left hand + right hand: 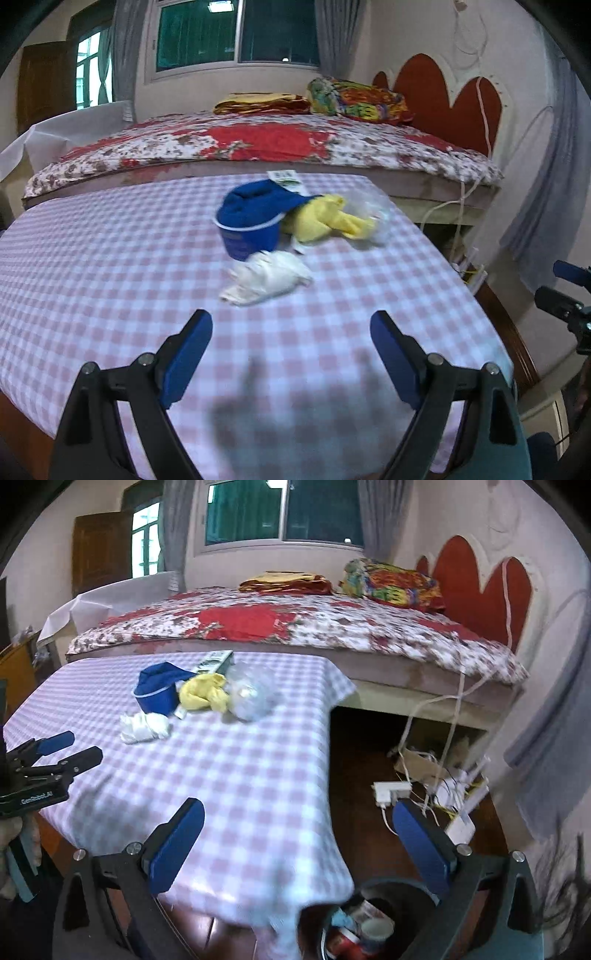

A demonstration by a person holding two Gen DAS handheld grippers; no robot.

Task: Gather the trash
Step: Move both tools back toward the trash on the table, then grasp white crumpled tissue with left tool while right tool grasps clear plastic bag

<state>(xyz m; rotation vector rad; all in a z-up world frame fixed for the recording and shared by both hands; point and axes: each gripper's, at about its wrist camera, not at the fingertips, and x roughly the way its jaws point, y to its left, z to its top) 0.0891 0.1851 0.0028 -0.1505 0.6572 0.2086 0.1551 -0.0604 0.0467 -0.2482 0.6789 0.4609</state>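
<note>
The trash lies in a loose cluster toward the far side of the checked surface [110,258], well ahead of both grippers and touched by neither. The left gripper [291,328] hovers over the cloth with its jaws spread wide and nothing between them; the crumpled white tissue [267,278] is the nearest piece, lying just beyond the fingertips and roughly centred on the gap. Behind it, a blue paper cup [249,229] stands with a blue wrapper bulging out of its top, and a flat printed packet [286,179] lies at its far side. To the right of the cup, touching it, lies a crumpled yellow wrapper [325,219], and just beside that a clear plastic bag [373,210], wrinkled and see-through. The right gripper [297,812] is also opened wide and empty, hanging over the near right corner of the surface, one finger above the cloth and the other above the wooden floor [362,768]. Below it, a dark trash bin [365,923] sits on the floor beside the corner, already holding a paper cup and some red and blue scraps. The pictures are somewhat blurred.
</note>
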